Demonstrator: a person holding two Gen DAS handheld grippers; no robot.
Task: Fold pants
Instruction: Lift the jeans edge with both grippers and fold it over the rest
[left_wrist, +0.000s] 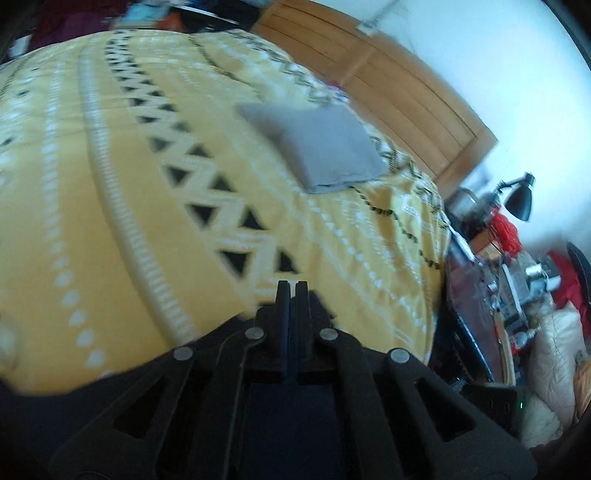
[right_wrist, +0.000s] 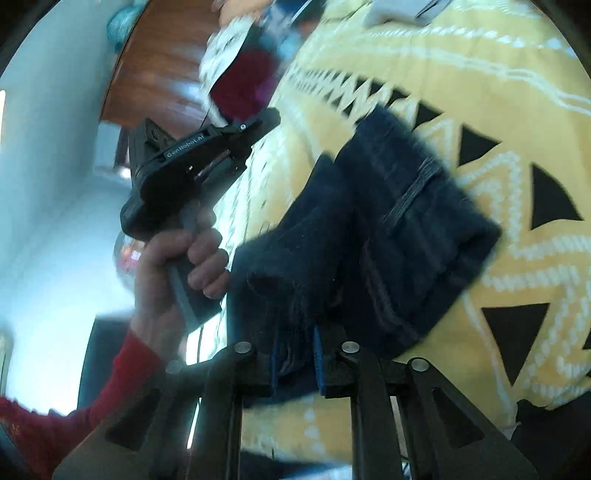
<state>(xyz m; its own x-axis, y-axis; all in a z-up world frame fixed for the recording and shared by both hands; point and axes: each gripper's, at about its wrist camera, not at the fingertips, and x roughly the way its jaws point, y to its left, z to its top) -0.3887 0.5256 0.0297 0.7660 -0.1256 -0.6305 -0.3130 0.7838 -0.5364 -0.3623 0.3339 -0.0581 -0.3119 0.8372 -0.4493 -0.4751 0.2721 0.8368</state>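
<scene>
The dark navy pants (right_wrist: 373, 236) hang folded in a bundle above the yellow patterned bedspread (right_wrist: 517, 122). My right gripper (right_wrist: 297, 354) is shut on the lower edge of the pants and holds them up. My left gripper (left_wrist: 292, 286) is shut and empty, raised over the bedspread (left_wrist: 110, 206). The left gripper also shows in the right wrist view (right_wrist: 266, 114), held by a hand in a red sleeve, to the left of the pants and apart from them. The pants are not in the left wrist view.
A folded grey garment (left_wrist: 321, 147) lies on the bed near the wooden headboard (left_wrist: 399, 85). A cluttered bedside table with a black lamp (left_wrist: 517, 195) stands right of the bed. Clothes lie piled (right_wrist: 243, 81) at the bed's far end.
</scene>
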